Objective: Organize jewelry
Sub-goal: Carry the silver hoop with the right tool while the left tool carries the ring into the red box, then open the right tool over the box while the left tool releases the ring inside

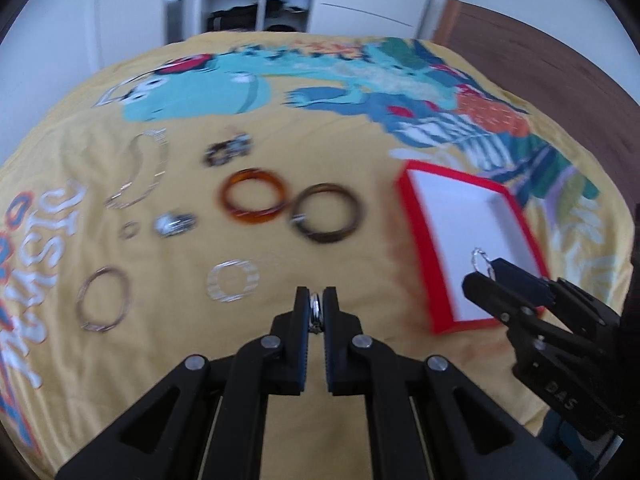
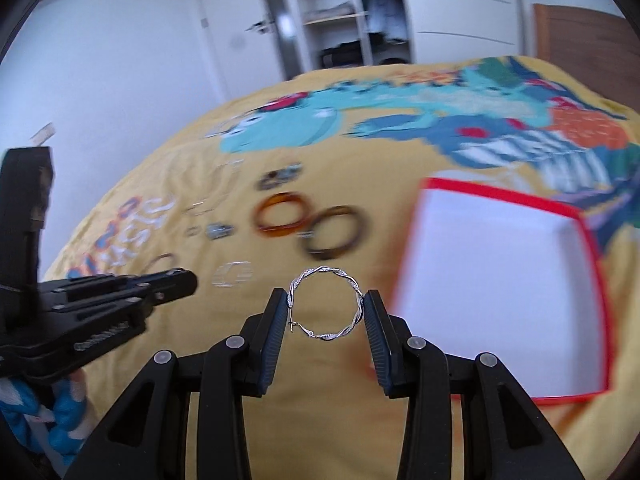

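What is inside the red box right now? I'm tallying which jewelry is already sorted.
The red box shows only bare white lining. The right claw covers its near-left corner, hiding whatever might lie there. The twisted silver hoop is in that claw, not in the box.

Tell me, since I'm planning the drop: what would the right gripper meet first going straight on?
Probably bare yellow bedspread; the red box lies right of the right gripper holding its twisted silver hoop. Depth unclear.

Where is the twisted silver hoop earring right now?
Right wrist view, centre: the twisted silver hoop is pinched in the right gripper, above the yellow bedspread, left of the red box.
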Demonstrator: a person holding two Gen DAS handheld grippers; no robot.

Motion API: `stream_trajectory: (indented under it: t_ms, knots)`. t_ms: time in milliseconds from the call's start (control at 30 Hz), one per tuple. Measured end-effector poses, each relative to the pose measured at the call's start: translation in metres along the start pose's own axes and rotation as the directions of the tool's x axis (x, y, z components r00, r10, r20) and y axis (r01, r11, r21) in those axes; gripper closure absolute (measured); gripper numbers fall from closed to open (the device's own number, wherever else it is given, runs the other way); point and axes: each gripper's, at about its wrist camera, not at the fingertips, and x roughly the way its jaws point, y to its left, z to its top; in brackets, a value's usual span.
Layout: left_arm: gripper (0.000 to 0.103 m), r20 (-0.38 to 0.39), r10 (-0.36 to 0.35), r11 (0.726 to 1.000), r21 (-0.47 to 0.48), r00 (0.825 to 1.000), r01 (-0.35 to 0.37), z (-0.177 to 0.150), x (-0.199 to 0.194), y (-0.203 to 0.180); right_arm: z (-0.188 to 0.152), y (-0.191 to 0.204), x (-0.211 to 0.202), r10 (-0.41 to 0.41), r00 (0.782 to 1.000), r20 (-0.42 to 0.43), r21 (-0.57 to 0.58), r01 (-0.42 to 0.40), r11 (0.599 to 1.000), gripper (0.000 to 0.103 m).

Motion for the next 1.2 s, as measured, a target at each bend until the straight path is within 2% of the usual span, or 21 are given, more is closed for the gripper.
stream_trajectory:
  t_ms: [167, 233, 400, 667, 800, 1100, 1200]
  knots:
    - [0.097, -0.031, -0.11, 0.991, 0.077, 0.993, 0.112, 0.02, 0.027, -0.066, -0.003, -0.061, -0.008, -0.122, 0.992, -0.022, 0.041, 0.123, 0.992, 0.064]
    - [0.097, -0.053, -0.134, 0.986, 0.096, 0.99, 0.138, 0.024, 0.041, -0.088, -0.006, -0.081, -0.006, -0.154, 0.987, -0.041, 0.049, 0.156, 0.987, 0.064]
    - [0.097, -0.119, -0.131, 0.977, 0.153, 0.984, 0.149, 0.024, 0.079, -0.126, -0.013, -0.115, 0.006, -0.192, 0.976, -0.098, 0.037, 0.196, 0.98, 0.064]
    - [0.097, -0.206, -0.041, 0.979, 0.189, 0.978, 0.081, 0.008, 0.12, -0.129, -0.021, -0.132, 0.031, -0.176, 0.968, -0.176, -0.013, 0.176, 0.984, 0.064]
    - [0.096, -0.187, -0.001, 0.968, 0.248, 0.982, 0.048, 0.002, 0.121, -0.135, -0.023, -0.127, 0.041, -0.174, 0.962, -0.211, -0.064, 0.164, 0.984, 0.064]
    - [0.096, -0.188, -0.013, 0.968, 0.243, 0.982, 0.06, 0.001, 0.12, -0.132, -0.019, -0.123, 0.046, -0.197, 0.945, -0.261, -0.138, 0.165, 0.977, 0.063]
    - [0.096, -0.185, -0.021, 0.969, 0.237, 0.982, 0.065, 0.0, 0.117, -0.131, -0.018, -0.123, 0.037, -0.198, 0.948, -0.249, -0.127, 0.17, 0.977, 0.063]
